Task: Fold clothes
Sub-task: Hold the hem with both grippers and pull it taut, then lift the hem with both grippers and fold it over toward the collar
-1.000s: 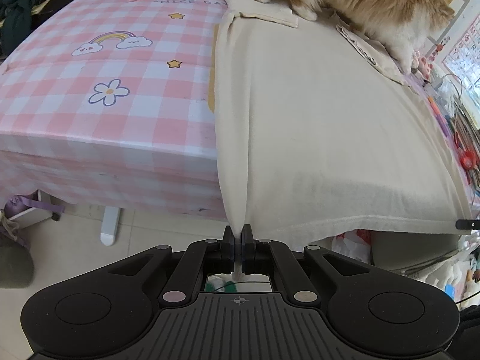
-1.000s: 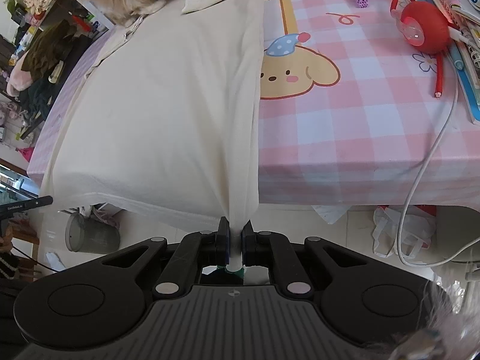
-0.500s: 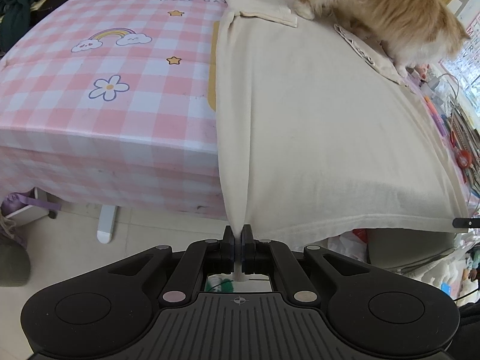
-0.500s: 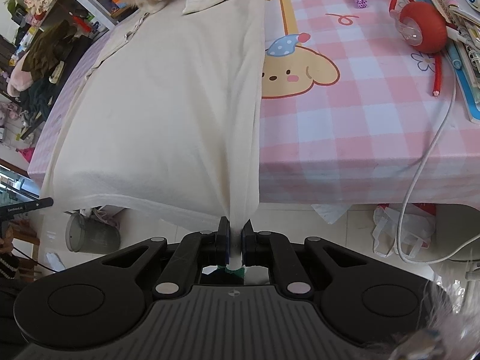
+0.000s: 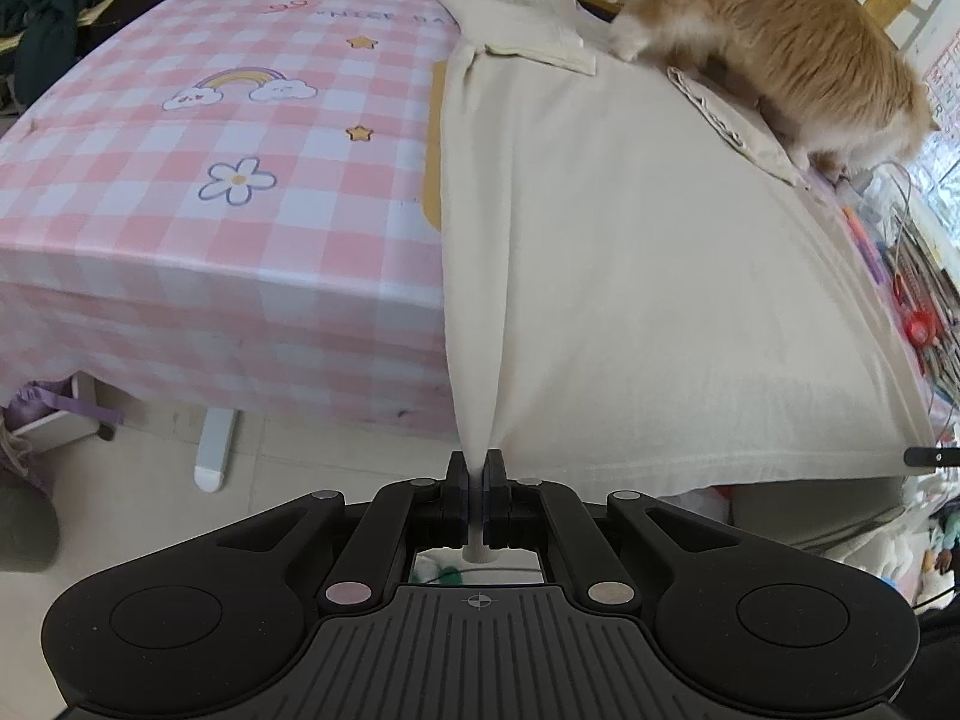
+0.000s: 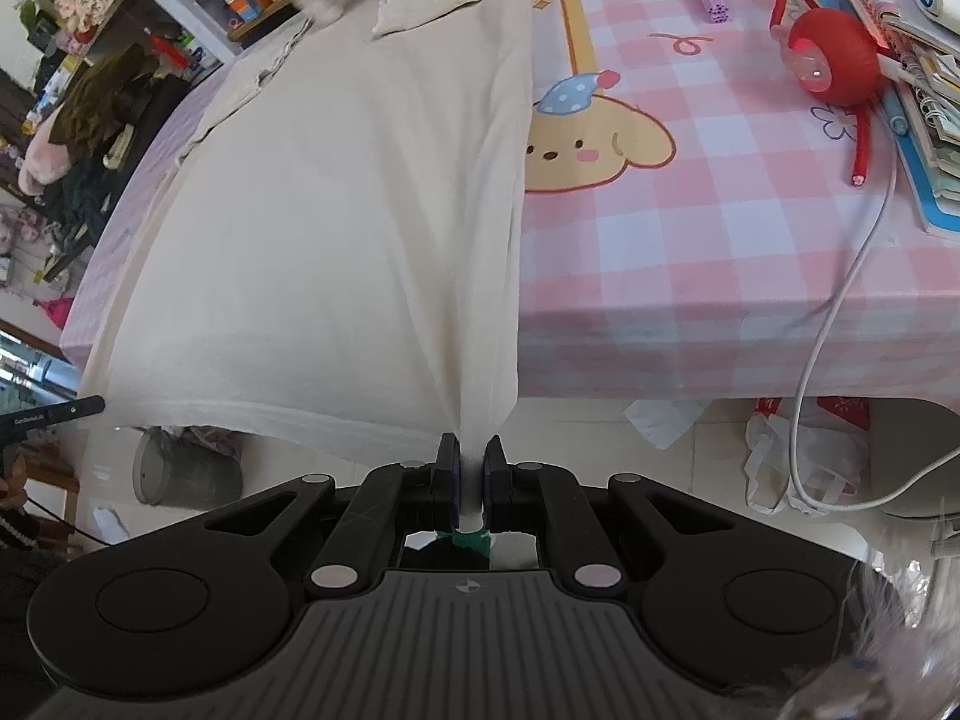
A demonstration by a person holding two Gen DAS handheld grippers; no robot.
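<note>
Shirt (image 5: 630,252) on table (image 5: 210,228), cat (image 5: 780,42) behind – round toy (image 6: 834,57) right

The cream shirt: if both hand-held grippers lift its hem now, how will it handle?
The cream shirt will probably sag: it gathers into pleats at the left hand-held gripper and right hand-held gripper. The cat standing on its far end likely pins it.
</note>
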